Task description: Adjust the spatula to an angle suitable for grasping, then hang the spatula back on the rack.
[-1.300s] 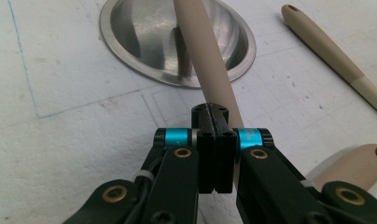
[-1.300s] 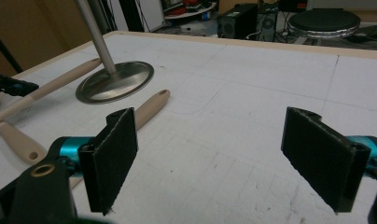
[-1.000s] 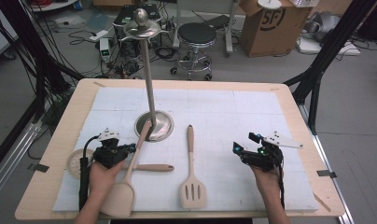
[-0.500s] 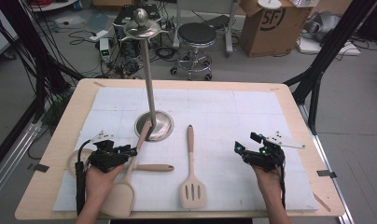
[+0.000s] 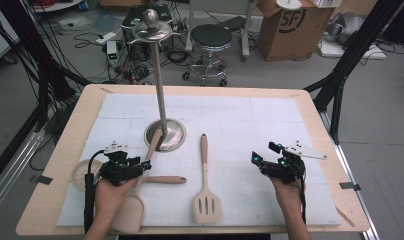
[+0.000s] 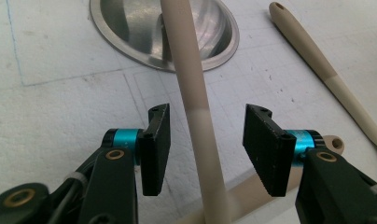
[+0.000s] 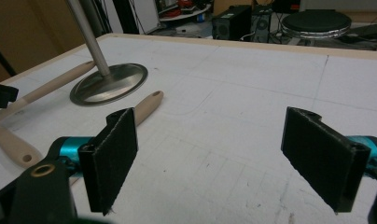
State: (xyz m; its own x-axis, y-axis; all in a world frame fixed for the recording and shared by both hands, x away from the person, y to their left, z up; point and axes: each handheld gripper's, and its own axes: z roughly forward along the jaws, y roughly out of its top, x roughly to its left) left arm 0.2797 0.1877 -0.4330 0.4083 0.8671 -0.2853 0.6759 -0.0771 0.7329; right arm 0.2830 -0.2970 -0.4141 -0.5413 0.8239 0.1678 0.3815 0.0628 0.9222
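On the white padded table, the left gripper (image 6: 207, 140) jaws have just been opening, straddling the beige wooden spatula handle (image 6: 196, 107) untouched. The right gripper (image 7: 224, 158) is idling spread wide and empty, so nothing's hanging on the steel rack (image 5: 158, 75) yet.

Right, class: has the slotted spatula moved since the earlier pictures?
No. In the high view the slotted spatula lies as before, its handle tip still just right of the utensil stand's round base, its blade still towards the table's near edge.

Black stool (image 5: 210, 37) and cardboard box (image 5: 285, 25) behind table.
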